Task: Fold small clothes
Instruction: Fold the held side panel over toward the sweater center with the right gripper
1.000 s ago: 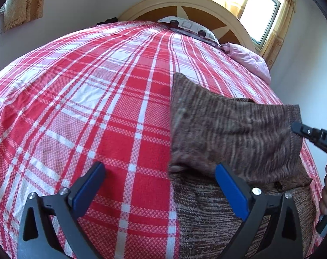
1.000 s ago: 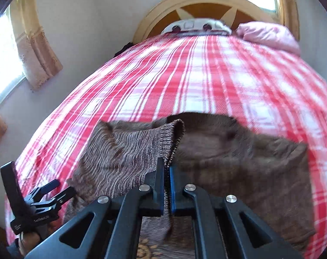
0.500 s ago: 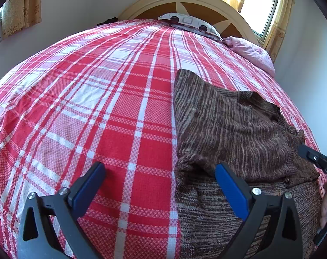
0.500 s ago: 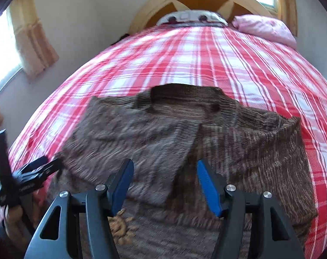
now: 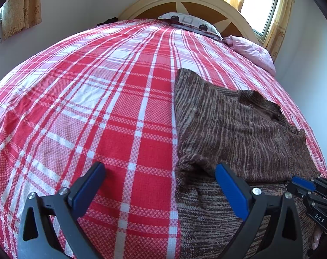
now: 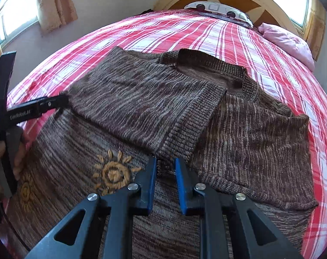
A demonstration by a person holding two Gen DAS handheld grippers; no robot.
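My brown striped knit sweater point(image 6: 141, 99) lies flat on the red and white plaid bedspread point(image 5: 111, 112), one sleeve folded across its chest beside the ribbed neckline point(image 6: 208, 62). An orange embroidered sun point(image 6: 114, 172) shows on the sweater's front. My right gripper point(image 6: 165, 172) sits over the sweater near that sun, jaws slightly apart, gripping nothing. My left gripper point(image 5: 159, 185) straddles the sweater's edge, jaws spread wide. Beyond the sweater lie a pink pillow point(image 6: 286, 41) and wooden headboard point(image 5: 185, 0).
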